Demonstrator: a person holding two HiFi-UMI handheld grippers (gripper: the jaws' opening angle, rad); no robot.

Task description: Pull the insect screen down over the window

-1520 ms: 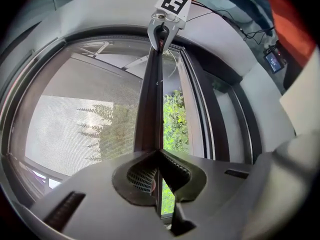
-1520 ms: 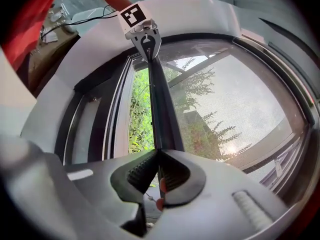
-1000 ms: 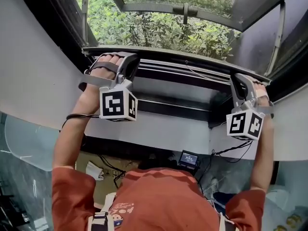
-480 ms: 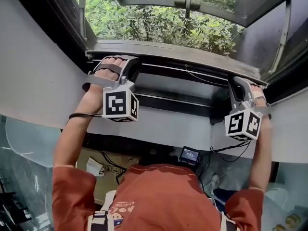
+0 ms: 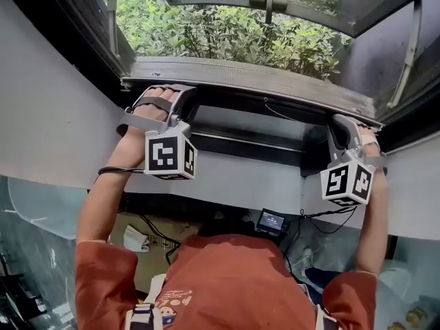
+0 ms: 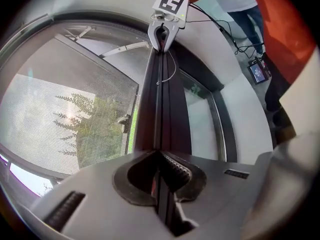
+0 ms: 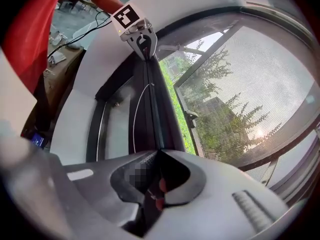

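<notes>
The insect screen's dark bottom bar [image 5: 261,100] runs across the window opening, with grey mesh [image 5: 254,78] stretched above it. My left gripper [image 5: 180,100] is shut on the bar's left end, and my right gripper [image 5: 342,126] is shut on its right end. In the left gripper view the bar [image 6: 160,99] passes between the ridged pads [image 6: 175,166] and runs up to the right gripper [image 6: 167,14], with mesh [image 6: 65,119] beside it. The right gripper view mirrors this: the bar [image 7: 150,104] leads from the shut jaws to the left gripper [image 7: 139,31], with mesh [image 7: 245,79] on the right.
The lower window frame and sill [image 5: 240,146] lie just below the bar. White wall [image 5: 48,102] flanks the opening. An outward-opened sash with a handle [image 5: 268,9] and a metal stay [image 5: 410,47] sit beyond, over bushes. Cables and a small lit device [image 5: 272,220] hang under the sill.
Both grippers have shifted slightly down with the bar, and the band of mesh above it looks a little wider. Their grip is unchanged.
</notes>
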